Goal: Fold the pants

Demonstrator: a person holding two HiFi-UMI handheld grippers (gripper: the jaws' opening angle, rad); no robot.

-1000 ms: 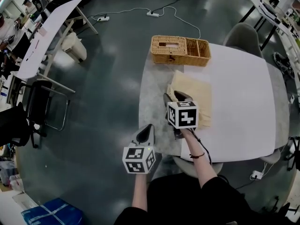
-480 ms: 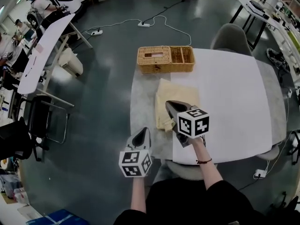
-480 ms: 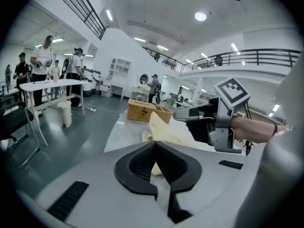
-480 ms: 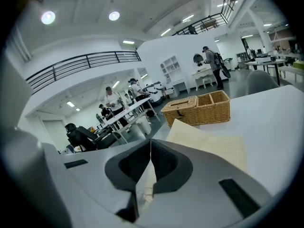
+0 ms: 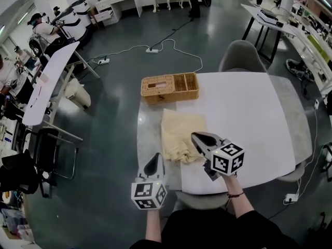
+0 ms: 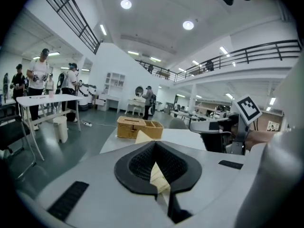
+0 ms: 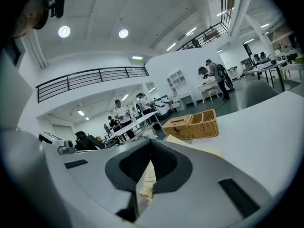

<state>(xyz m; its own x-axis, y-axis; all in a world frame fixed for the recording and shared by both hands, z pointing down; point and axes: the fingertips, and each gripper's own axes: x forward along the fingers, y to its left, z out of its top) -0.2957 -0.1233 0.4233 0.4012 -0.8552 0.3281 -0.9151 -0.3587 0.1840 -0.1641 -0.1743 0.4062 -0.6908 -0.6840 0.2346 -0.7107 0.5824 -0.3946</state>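
Note:
The cream pants (image 5: 179, 134) lie folded in a rough rectangle on the left part of the white table (image 5: 249, 113), with the near edge rumpled. My right gripper (image 5: 196, 136) hovers above the pants' near right corner, its jaws shut with nothing held. Its own view shows the right gripper (image 7: 151, 144) with the pants (image 7: 199, 148) beyond it. The left gripper (image 5: 155, 158) is shut and empty, hanging over the table's near left corner, apart from the cloth. In its own view the left gripper (image 6: 154, 146) points at the pants (image 6: 142, 137).
A wicker basket (image 5: 169, 88) with compartments stands at the table's far left edge, just behind the pants, and shows as the basket (image 6: 137, 127) and the basket (image 7: 192, 124). A grey chair (image 5: 241, 58) sits at the far side. Other tables and people are off to the left.
The right jaws, open at the pants one second ago, are shut now. Both grippers have risen and drawn back toward me, away from the cloth.

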